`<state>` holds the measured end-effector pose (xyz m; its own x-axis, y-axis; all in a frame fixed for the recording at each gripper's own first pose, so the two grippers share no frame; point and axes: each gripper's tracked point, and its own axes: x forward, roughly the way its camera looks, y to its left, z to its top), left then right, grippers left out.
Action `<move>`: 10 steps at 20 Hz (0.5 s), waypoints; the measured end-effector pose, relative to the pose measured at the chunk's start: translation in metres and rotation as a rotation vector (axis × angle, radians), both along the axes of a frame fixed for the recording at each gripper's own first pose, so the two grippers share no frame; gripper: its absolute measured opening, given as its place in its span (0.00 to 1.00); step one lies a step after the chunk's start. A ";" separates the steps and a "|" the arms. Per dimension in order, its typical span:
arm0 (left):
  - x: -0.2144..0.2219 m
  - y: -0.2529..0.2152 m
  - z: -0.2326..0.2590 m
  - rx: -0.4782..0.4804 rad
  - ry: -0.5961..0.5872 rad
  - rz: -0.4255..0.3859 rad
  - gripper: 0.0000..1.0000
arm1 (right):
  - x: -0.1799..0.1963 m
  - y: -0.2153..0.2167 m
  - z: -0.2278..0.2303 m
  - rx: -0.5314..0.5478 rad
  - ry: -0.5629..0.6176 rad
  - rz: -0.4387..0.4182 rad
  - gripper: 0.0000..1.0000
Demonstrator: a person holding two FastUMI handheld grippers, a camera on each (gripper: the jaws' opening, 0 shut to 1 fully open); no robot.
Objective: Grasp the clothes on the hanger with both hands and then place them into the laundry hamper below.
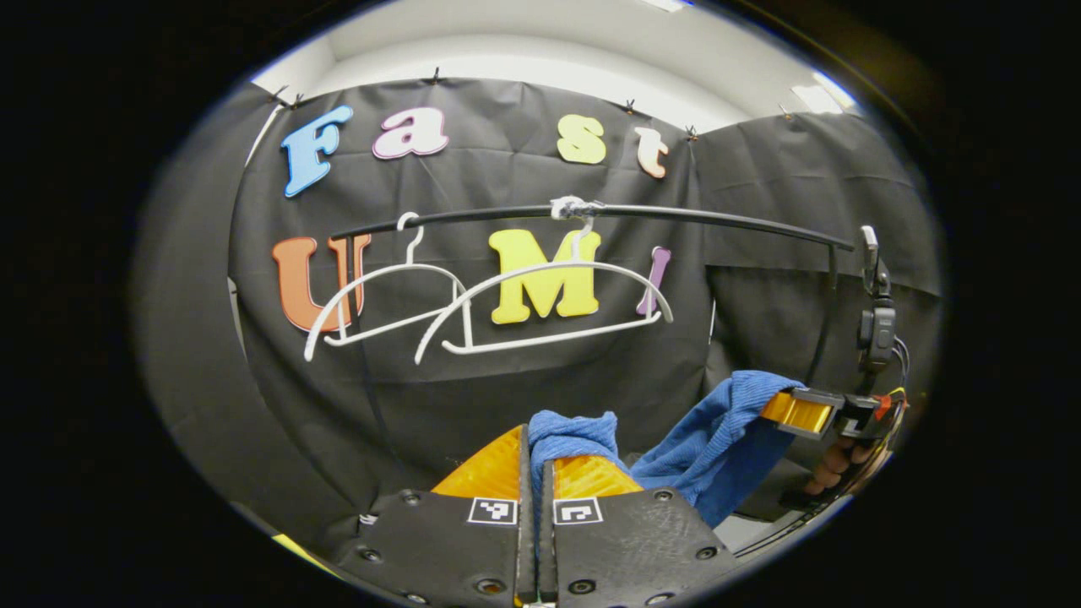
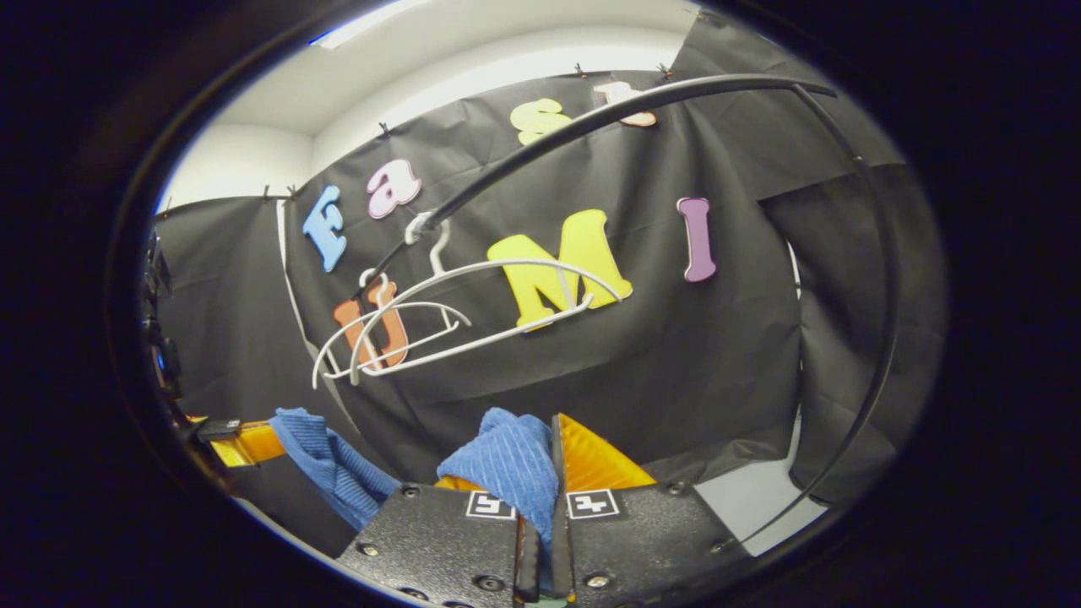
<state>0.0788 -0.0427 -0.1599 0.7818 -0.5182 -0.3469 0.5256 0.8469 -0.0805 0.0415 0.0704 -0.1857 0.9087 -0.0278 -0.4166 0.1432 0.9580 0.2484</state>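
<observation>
Item one: the blue garment, a ribbed, soft knit (towel-like in its fine ridges). I see it off the hangers and slung between my two grippers, below the rail. In the left gripper view a bunched fold of it rises from between the left gripper fingers, which are clamped together on the cloth; the rest sags away toward the right gripper, where a hand grips the handle.

Item two: in the right gripper view the right gripper is likewise closed on a rounded wad of the same knit, both fingers pressing it. A further drape of the cloth hangs by the left gripper at the far edge.

Item three: two white hangers, thin curved wire or plastic, both bare, hooked on a black rail that arcs across the booth.

Item four: black cloth wall, creased, matte.
</observation>
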 end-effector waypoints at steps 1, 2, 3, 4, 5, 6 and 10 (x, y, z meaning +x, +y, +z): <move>-0.004 -0.001 0.002 -0.003 0.005 -0.007 0.07 | -0.002 0.009 0.002 0.010 0.003 0.013 0.09; -0.007 -0.001 0.004 -0.005 0.007 -0.014 0.02 | -0.003 0.017 0.005 0.020 0.007 0.026 0.09; -0.009 0.000 0.006 -0.006 0.009 -0.016 0.02 | -0.003 0.027 0.008 0.030 0.009 0.048 0.09; -0.010 0.001 0.010 -0.010 0.011 -0.015 0.02 | -0.003 0.035 0.011 0.041 0.013 0.068 0.09; -0.013 0.003 0.015 -0.017 0.014 -0.013 0.02 | -0.004 0.045 0.015 0.057 0.016 0.095 0.09; -0.014 0.003 0.020 -0.025 0.011 -0.015 0.02 | -0.003 0.054 0.020 0.078 0.014 0.120 0.09; -0.011 -0.004 0.040 -0.029 -0.020 -0.021 0.02 | 0.012 0.075 0.034 0.127 0.002 0.204 0.09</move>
